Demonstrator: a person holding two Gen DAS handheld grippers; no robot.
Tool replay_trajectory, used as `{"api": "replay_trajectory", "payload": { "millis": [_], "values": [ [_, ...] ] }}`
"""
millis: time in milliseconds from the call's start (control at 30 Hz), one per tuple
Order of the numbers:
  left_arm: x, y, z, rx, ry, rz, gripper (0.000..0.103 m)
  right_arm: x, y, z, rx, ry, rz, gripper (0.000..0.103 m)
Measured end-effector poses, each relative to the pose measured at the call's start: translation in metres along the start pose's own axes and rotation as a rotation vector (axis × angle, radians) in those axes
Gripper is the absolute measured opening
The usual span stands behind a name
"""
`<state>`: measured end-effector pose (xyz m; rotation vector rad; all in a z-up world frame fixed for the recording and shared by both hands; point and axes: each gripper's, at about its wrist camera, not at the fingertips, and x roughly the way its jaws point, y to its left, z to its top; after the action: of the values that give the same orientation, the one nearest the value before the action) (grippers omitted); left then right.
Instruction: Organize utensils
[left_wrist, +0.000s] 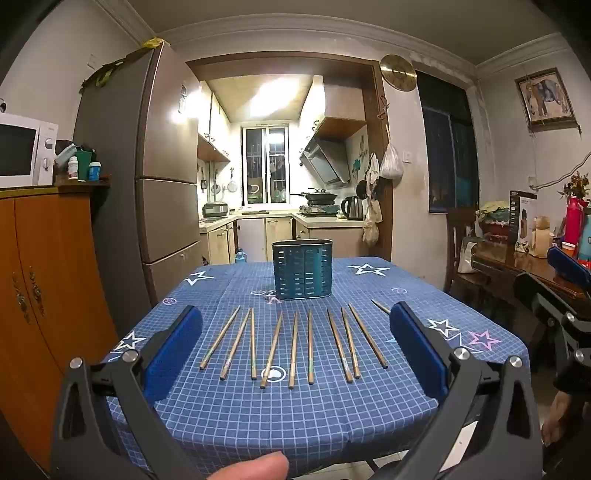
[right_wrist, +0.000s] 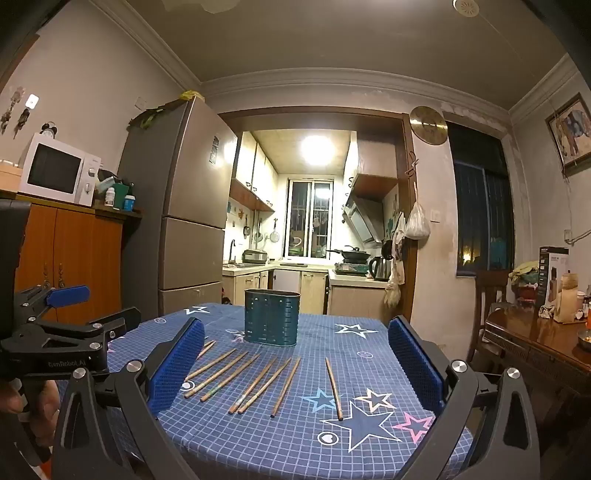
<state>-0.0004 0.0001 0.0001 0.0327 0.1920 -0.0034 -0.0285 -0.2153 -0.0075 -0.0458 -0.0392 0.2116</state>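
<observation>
Both the left gripper (left_wrist: 295, 354) and the right gripper (right_wrist: 295, 363) hang short of the surface (left_wrist: 295, 424) with jaws released and nothing between them. The chopsticks (left_wrist: 293, 350) lie side by side in a loose row, some nearly touching, with the teal holder (left_wrist: 302, 269) standing empty-looking behind them. The likely trouble is that jaws this wide close on two sticks at once, or a thin stick rolls or pivots on the cloth (left_wrist: 229, 406). A tilted stick could also catch the holder's rim and tip it.
</observation>
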Motion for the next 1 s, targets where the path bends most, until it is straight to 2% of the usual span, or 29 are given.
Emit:
{"api": "replay_trajectory", "payload": {
  "millis": [1000],
  "values": [
    [0.009, 0.007, -0.001, 0.001, 0.005, 0.01, 0.098, 0.011, -0.002, -0.007, 0.005, 0.02, 0.0, 0.1]
  ]
}}
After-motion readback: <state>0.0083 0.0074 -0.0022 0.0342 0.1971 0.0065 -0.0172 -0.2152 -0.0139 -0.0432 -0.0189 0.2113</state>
